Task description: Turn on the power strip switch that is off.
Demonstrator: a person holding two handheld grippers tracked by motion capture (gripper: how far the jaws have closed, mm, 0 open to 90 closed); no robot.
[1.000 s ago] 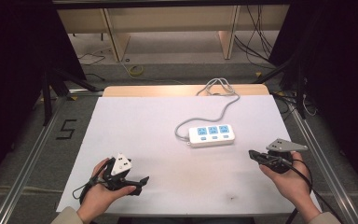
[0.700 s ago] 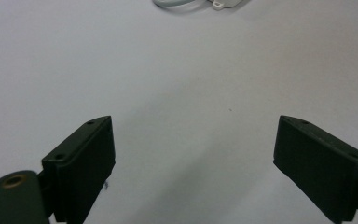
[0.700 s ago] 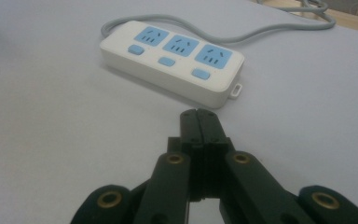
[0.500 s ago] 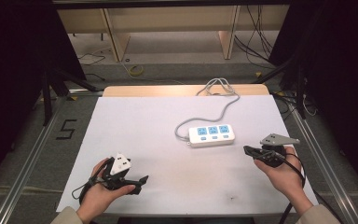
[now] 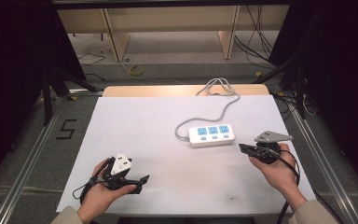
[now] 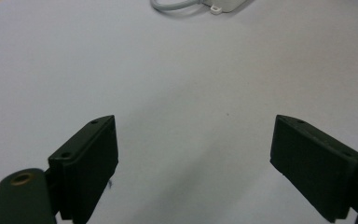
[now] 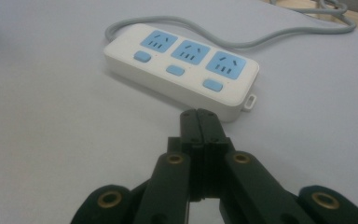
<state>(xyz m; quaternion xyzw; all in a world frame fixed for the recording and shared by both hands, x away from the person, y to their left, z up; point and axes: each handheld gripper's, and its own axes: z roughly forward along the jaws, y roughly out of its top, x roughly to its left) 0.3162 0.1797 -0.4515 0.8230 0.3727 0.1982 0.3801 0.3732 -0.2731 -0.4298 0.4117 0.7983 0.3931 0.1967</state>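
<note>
My right gripper (image 5: pixel 243 147), jaws pressed together, has moved leftward from the right edge of the frame, now near the power strip's (image 5: pixel 212 135) right end.

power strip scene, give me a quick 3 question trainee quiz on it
1. True or false: the right gripper has its jaws shut.
2. How many blue sockets does the power strip have? A) two B) three C) four
3. Fill in: the left gripper has its jaws ____, with nothing between them.

Key: 1 true; 2 B; 3 open.
</note>
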